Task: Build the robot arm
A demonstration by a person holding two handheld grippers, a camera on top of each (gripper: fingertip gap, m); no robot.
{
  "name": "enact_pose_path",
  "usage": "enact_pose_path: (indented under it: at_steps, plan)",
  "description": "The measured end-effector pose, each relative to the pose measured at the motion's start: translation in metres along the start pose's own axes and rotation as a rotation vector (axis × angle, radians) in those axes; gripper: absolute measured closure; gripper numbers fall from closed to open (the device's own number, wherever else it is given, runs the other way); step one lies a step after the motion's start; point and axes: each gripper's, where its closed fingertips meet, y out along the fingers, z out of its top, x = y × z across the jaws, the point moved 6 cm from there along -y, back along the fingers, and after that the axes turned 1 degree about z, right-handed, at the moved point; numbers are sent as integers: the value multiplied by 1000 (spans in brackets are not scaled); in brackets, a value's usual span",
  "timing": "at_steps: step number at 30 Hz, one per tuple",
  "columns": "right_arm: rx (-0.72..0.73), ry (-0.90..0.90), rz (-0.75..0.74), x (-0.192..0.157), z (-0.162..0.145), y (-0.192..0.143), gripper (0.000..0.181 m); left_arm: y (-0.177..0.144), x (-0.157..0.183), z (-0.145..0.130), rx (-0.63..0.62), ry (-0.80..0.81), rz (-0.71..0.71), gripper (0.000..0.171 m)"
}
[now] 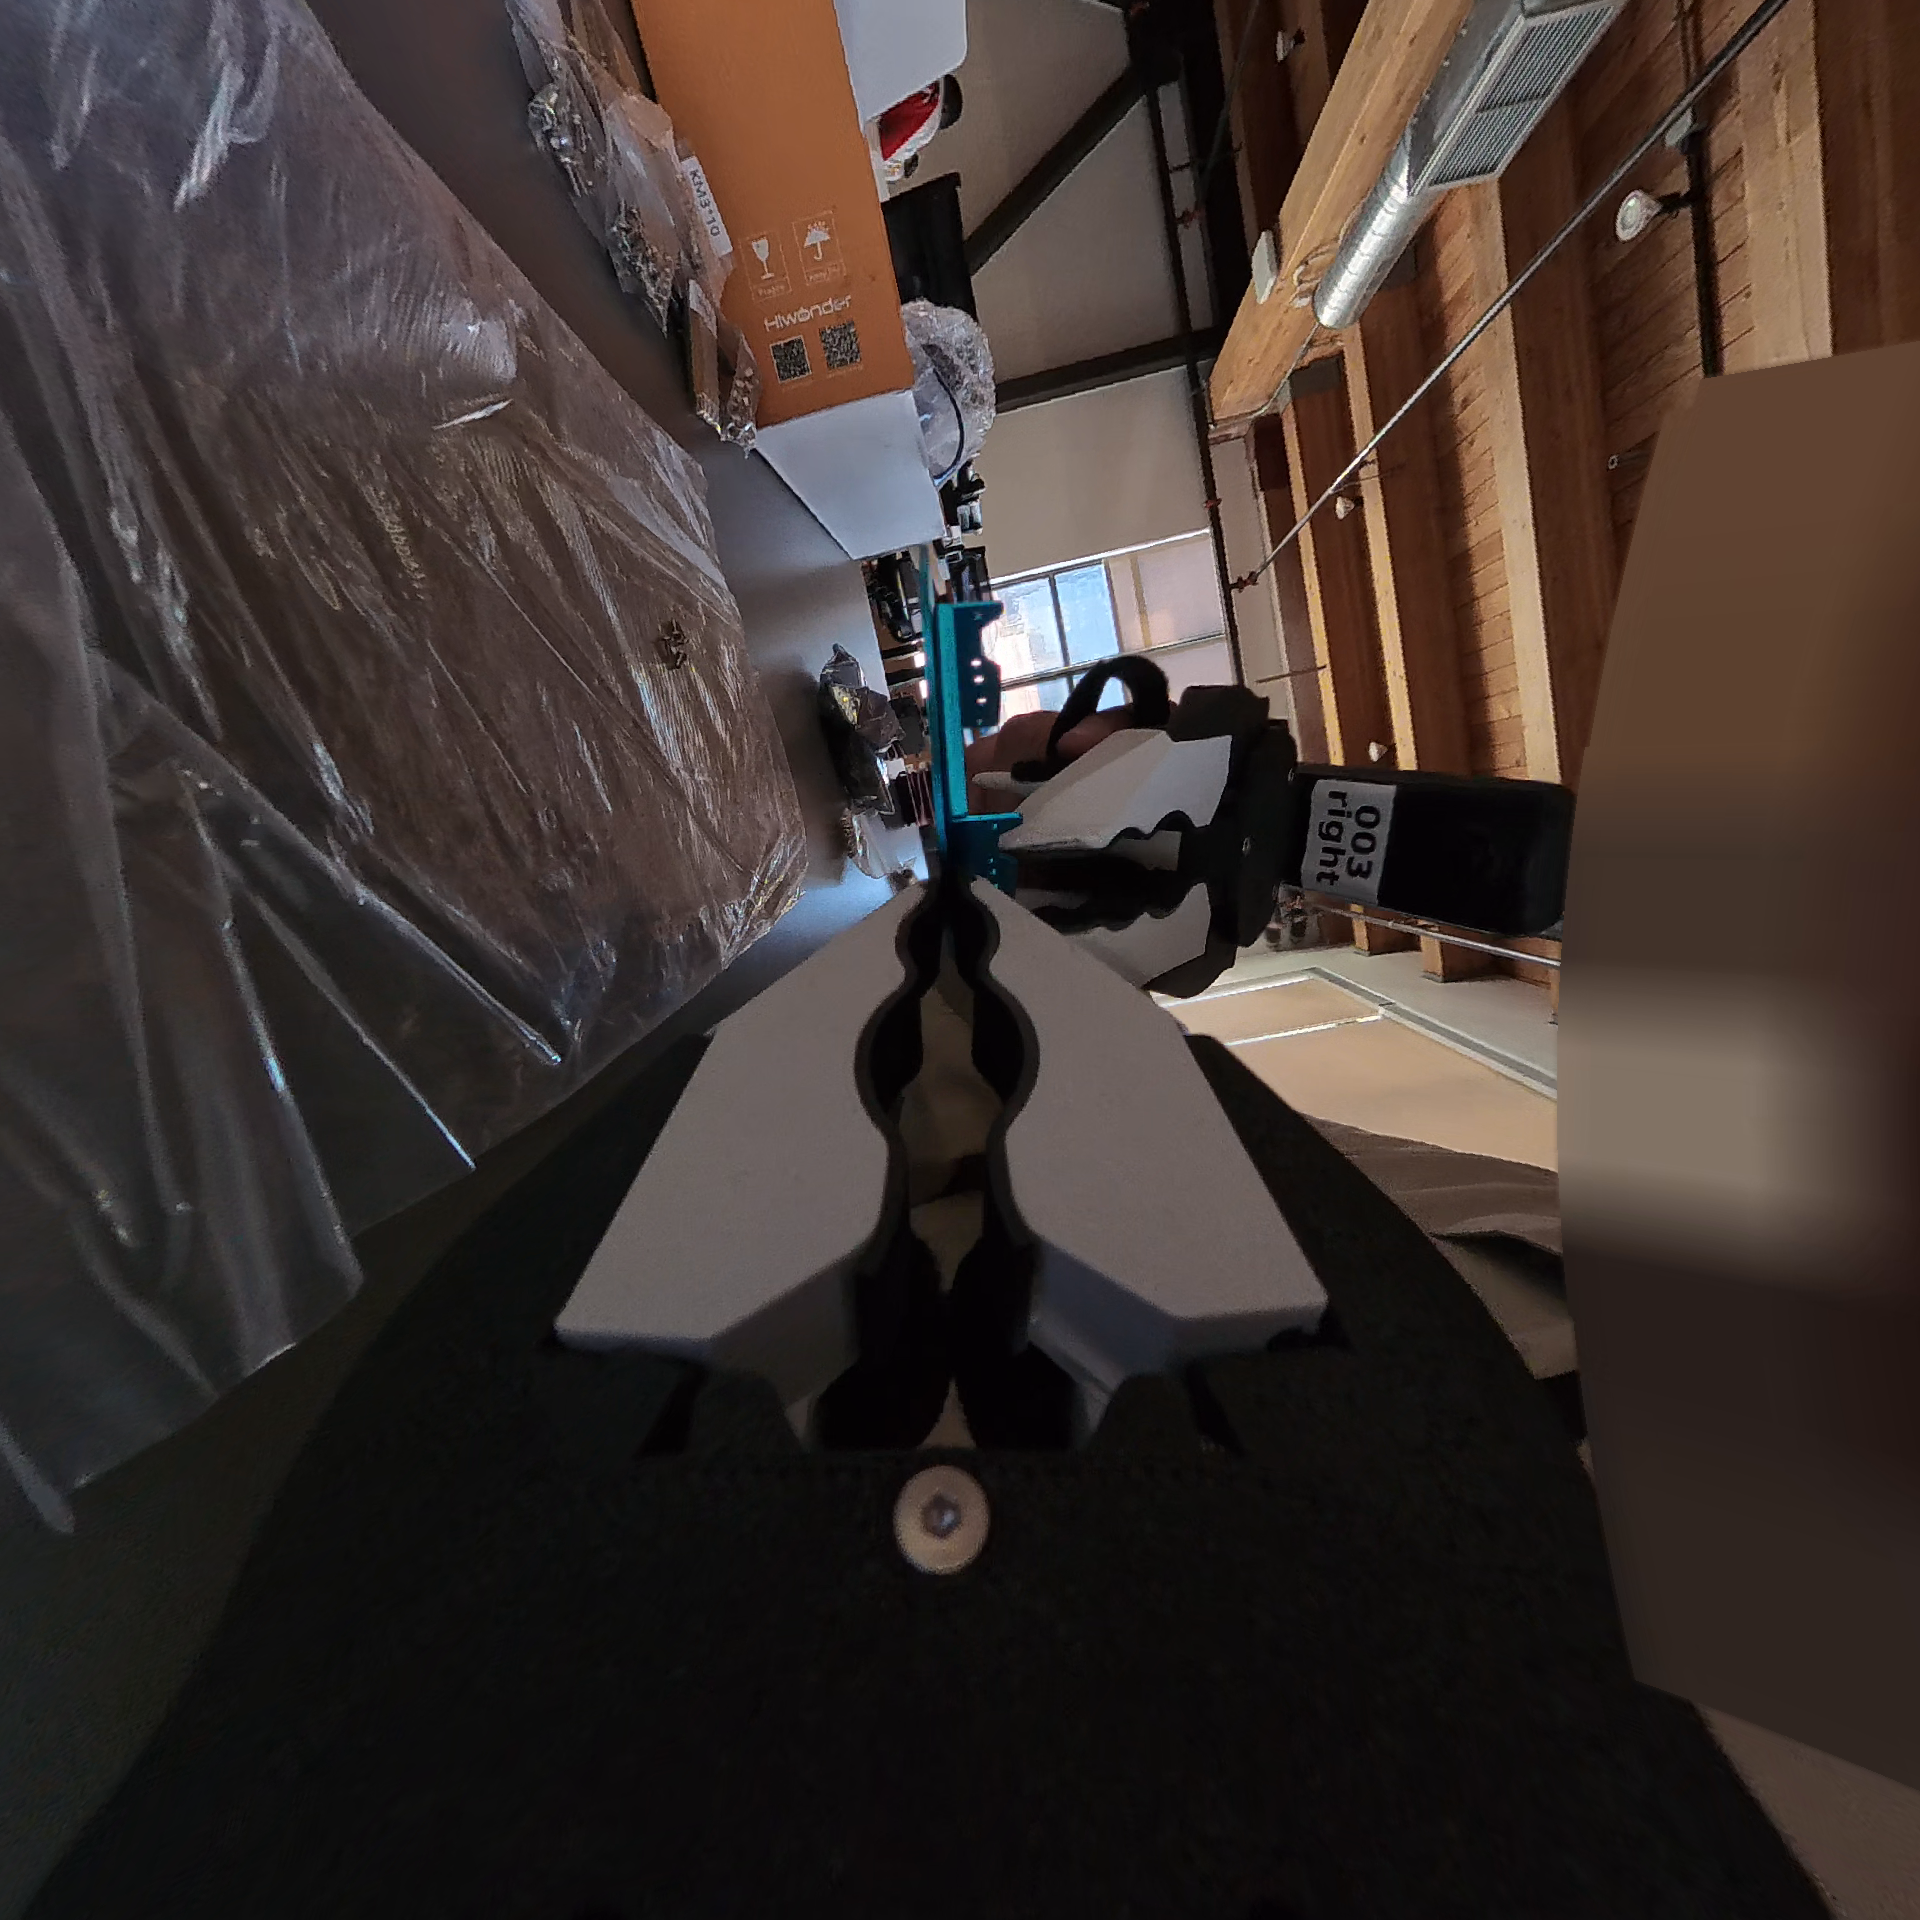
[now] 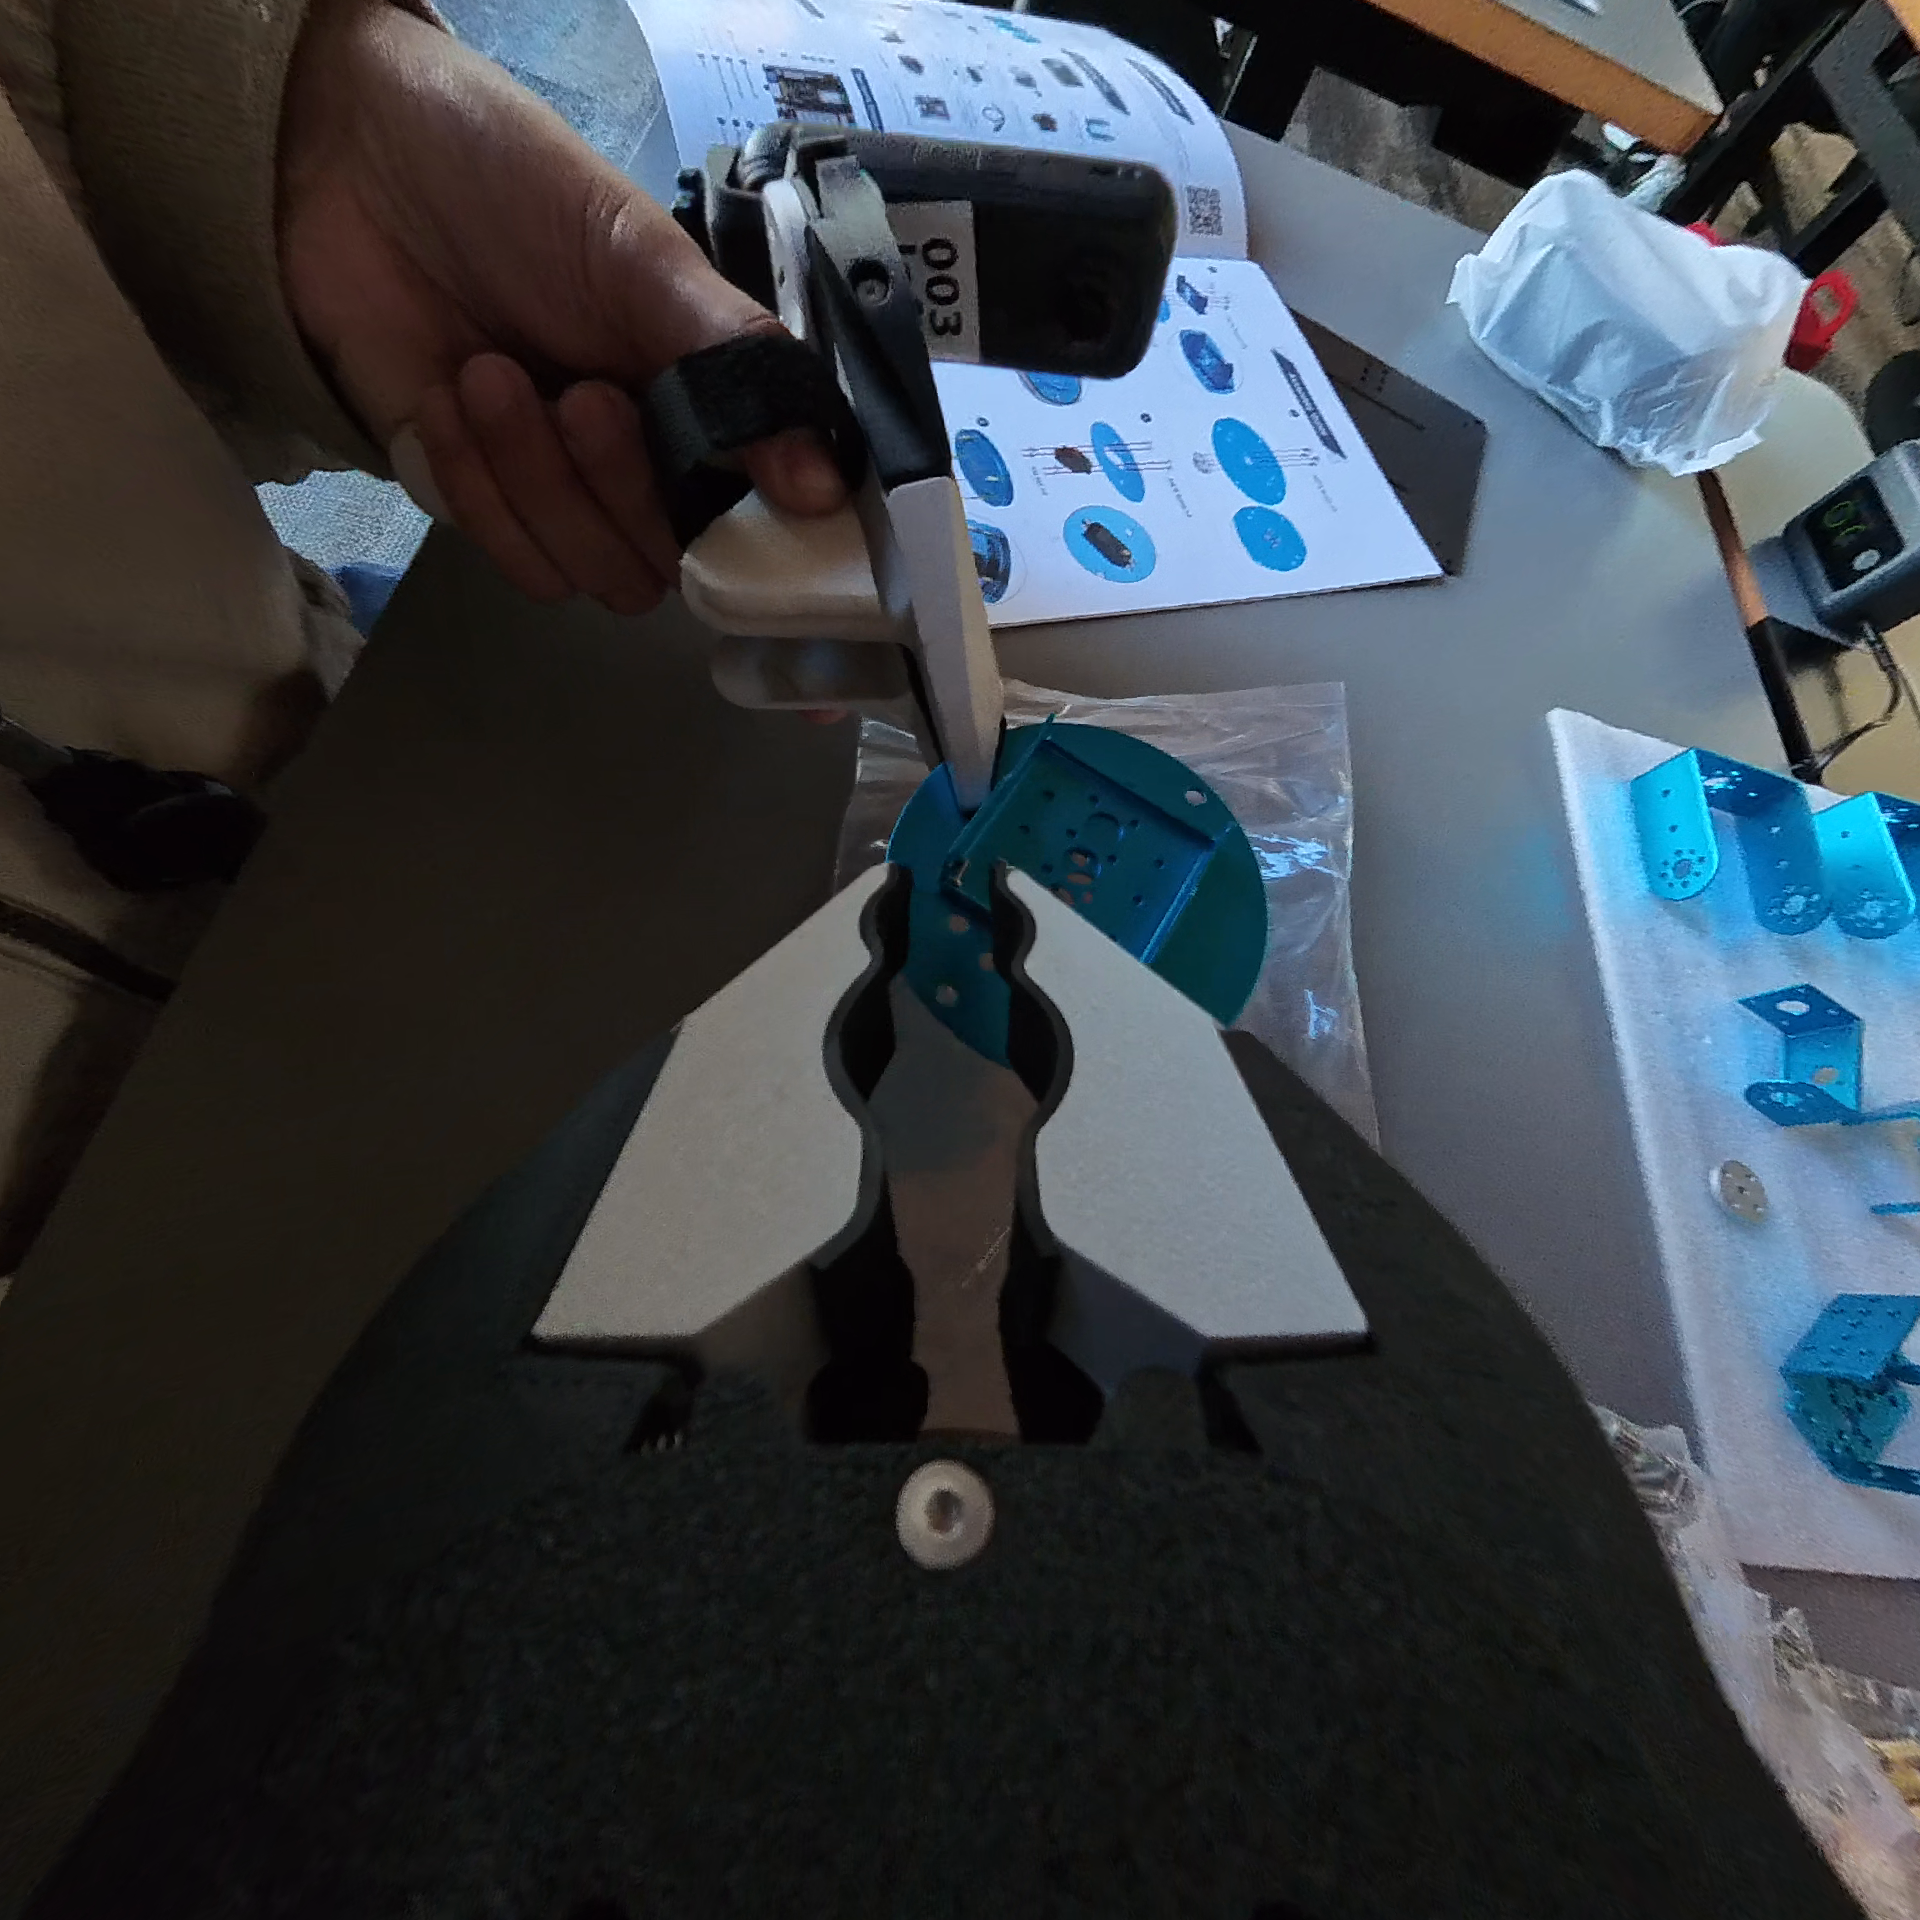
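A round blue metal plate [image 2: 1231, 935] with a blue U-shaped bracket [image 2: 1101, 831] on it is held above the grey table [image 2: 1507, 727]. My right gripper [image 2: 953, 883] is shut on the near corner of the bracket, at the plate's edge. My left gripper [image 2: 971, 795], held by a hand [image 2: 468, 312], comes down from above and is shut on the plate's far rim. In the left wrist view, my left gripper [image 1: 951, 899] pinches the plate, seen edge-on [image 1: 948, 707]. The right gripper [image 1: 1013, 842] clamps the bracket just beside it.
A clear plastic bag [image 2: 1299, 748] lies under the plate. An open instruction booklet [image 2: 1195, 447] lies behind. A white foam tray [image 2: 1662, 1039] with several blue brackets is at right. A white bag [image 2: 1621, 312], an orange box [image 1: 790, 208] and plastic-wrapped packs [image 1: 364, 623] crowd the table. The tips of both grippers are at nearly the same place.
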Motion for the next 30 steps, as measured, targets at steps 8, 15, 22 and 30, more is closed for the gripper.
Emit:
enact_pose_path:
  at_steps: [8, 15, 22, 30]
  plan:
    - [-16, -69, -72, 2, -1, 2, 181, 0, -2, 3, -1, 31, 28, 171]
    - [36, 7, -95, 11, -3, -5, 180, -1, -4, 7, 9, 58, 34, 171]
    - [148, 366, -155, 46, -26, -13, 160, -2, -7, 13, -3, 101, 43, 171]
    - [218, 759, 102, 46, -44, 15, 147, 4, -6, 12, -4, 139, 49, 171]
